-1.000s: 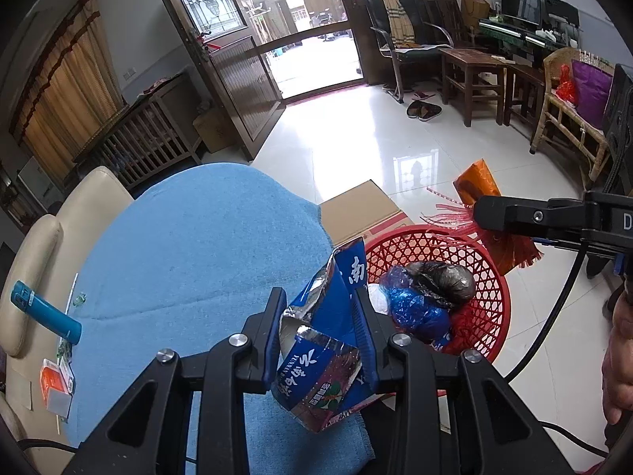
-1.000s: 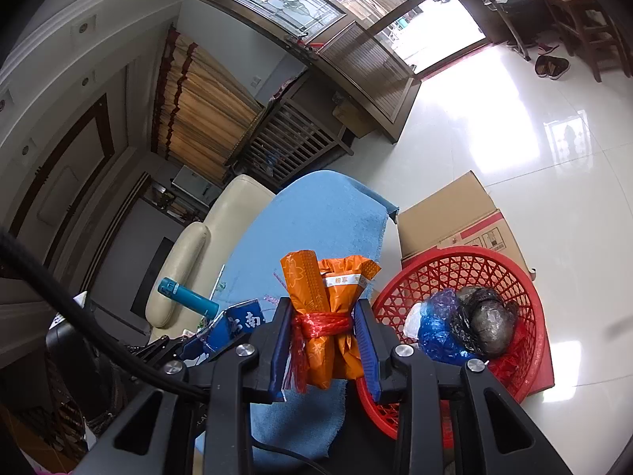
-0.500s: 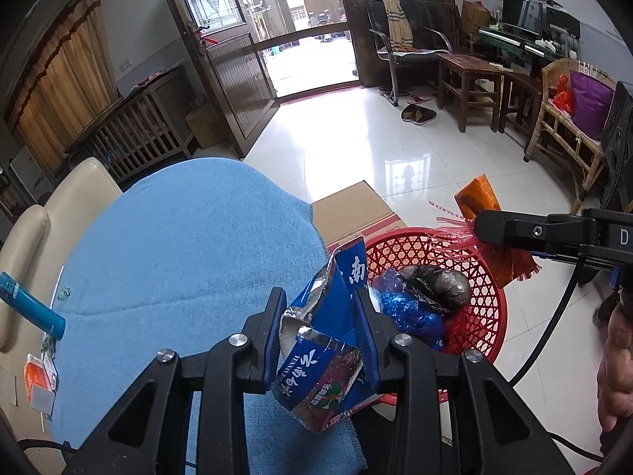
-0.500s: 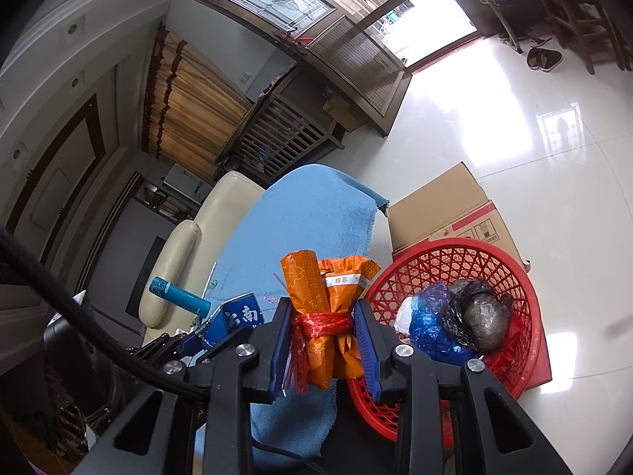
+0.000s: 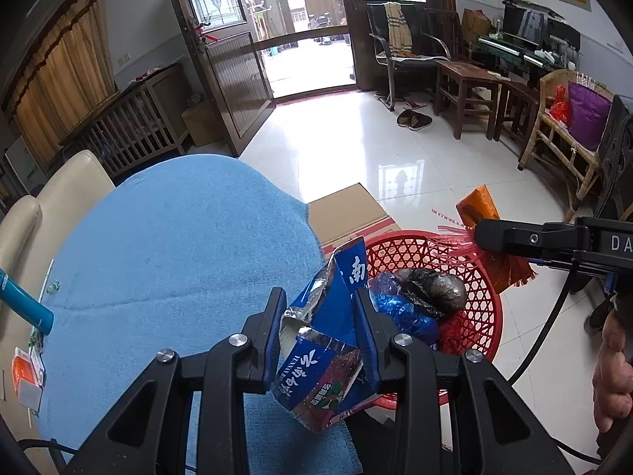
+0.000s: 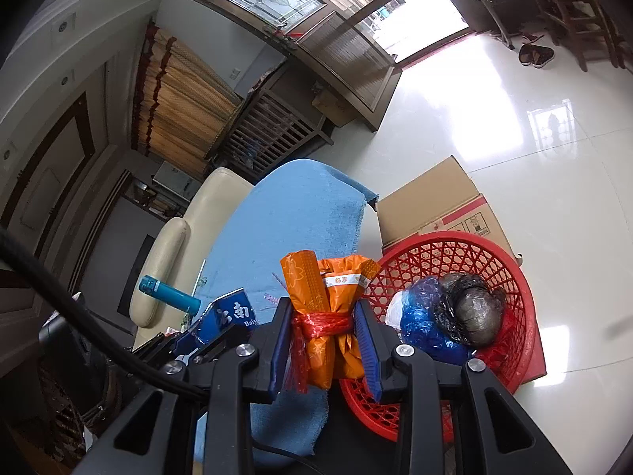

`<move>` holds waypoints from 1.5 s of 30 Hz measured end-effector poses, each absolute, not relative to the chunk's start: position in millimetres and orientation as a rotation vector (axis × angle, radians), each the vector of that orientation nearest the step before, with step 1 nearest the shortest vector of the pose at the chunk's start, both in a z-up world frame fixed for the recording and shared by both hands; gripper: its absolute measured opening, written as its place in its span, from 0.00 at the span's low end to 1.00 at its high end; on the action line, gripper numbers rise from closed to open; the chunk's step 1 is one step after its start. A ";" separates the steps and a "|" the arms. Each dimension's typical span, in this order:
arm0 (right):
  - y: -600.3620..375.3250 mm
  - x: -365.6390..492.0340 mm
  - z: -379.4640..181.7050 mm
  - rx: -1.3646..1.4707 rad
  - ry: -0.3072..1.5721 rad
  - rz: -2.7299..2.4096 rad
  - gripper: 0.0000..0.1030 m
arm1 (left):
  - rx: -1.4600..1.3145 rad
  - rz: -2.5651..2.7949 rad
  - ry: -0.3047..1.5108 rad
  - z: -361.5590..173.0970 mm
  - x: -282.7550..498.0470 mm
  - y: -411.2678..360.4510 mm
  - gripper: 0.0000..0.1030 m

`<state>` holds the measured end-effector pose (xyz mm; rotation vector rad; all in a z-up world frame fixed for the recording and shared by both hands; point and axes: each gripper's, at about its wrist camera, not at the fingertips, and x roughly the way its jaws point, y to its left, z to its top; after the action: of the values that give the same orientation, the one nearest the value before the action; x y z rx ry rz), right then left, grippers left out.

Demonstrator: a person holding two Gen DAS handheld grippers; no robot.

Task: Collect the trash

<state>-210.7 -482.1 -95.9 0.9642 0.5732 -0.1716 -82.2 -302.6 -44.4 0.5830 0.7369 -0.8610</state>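
In the left wrist view, the left gripper (image 5: 320, 316) pinches a crumpled blue foil-lined carton (image 5: 322, 352) at lower centre, right at the ragged right edge of the blue cloth-covered table (image 5: 166, 253). Just right of it the round red plastic mesh basket (image 5: 480, 277) sits on a brown cardboard box (image 5: 348, 213), already holding a blue plastic bag (image 5: 403, 312) and a dark knotted bag (image 5: 435, 285). In the right wrist view, the right gripper (image 6: 326, 336) clamps an orange wrapper bundle tied with red string (image 6: 332, 312) at the frame's centre, by the basket's left rim, above the cloth's edge. Open glossy white floor (image 5: 356, 146) spreads beyond toward the doorway. A teal cylinder (image 5: 23, 304) lies at the table's far left.
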 end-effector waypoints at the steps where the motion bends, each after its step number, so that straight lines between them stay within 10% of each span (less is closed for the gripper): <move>1: -482.2 -210.4 -96.1 0.964 0.576 -0.175 0.34 | 0.576 -0.867 0.738 -44.2 -81.4 -302.4 0.35; 11: -487.7 -211.2 -100.9 0.996 0.603 -0.192 0.39 | 0.501 -0.949 0.733 -43.4 -81.7 -303.1 0.49; 14: -491.6 -215.8 -101.4 1.020 0.578 -0.200 0.66 | 0.507 -0.937 0.732 -44.2 -82.0 -303.6 0.51; 45: -345.4 -153.6 -24.8 0.587 0.618 -0.080 0.66 | 0.325 -0.482 0.500 40.5 -70.9 -118.3 0.88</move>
<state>-153.6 -345.4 -24.8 0.5872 0.6184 -0.0802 -70.9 -118.3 40.5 0.3253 0.5004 -0.4821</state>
